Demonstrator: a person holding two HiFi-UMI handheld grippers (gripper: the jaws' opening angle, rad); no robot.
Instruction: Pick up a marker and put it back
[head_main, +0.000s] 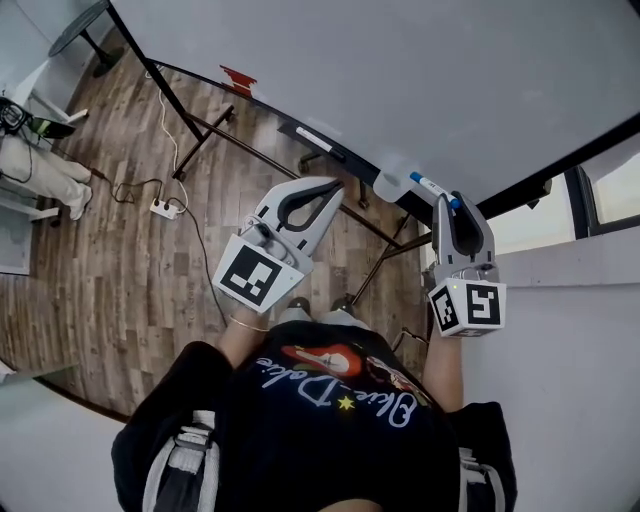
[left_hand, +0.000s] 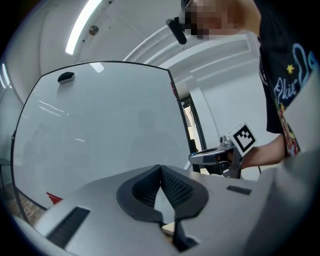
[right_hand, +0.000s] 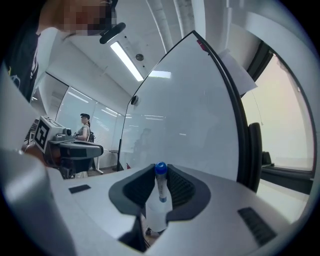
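My right gripper (right_hand: 160, 175) is closed on the marker (right_hand: 160, 192). The pads clamp its white barrel just under the blue cap, which stands up between the jaw tips, and the jaws stay fairly wide to suit the barrel. In the head view the marker (head_main: 433, 188) lies across the tips and sticks out to my left, close to the whiteboard (head_main: 400, 80). My left gripper (left_hand: 160, 169) is closed tip to tip with nothing in it and waits beside the right, apart from it.

Risks, as I judge them: the hold is at the very ends of the jaws on a smooth round barrel. A knock against the board or its frame could twist the marker in the pads or let it slide out, and it would then fall to the floor (head_main: 120, 270). The ledge (head_main: 318, 140) along the board's lower edge is narrow and already holds a long light-and-dark item, so a marker set down crooked could roll off or push that item. A pale thing (head_main: 388, 183) just beside the jaws is also in the way; I cannot tell what it is.

The board is clean and glossy and stands on a dark frame. The floor is wood plank, with a power strip (head_main: 165, 208) and its cable trailing across it. A window (head_main: 610, 190) is to my right. A person's legs (head_main: 40, 165) show at far left.
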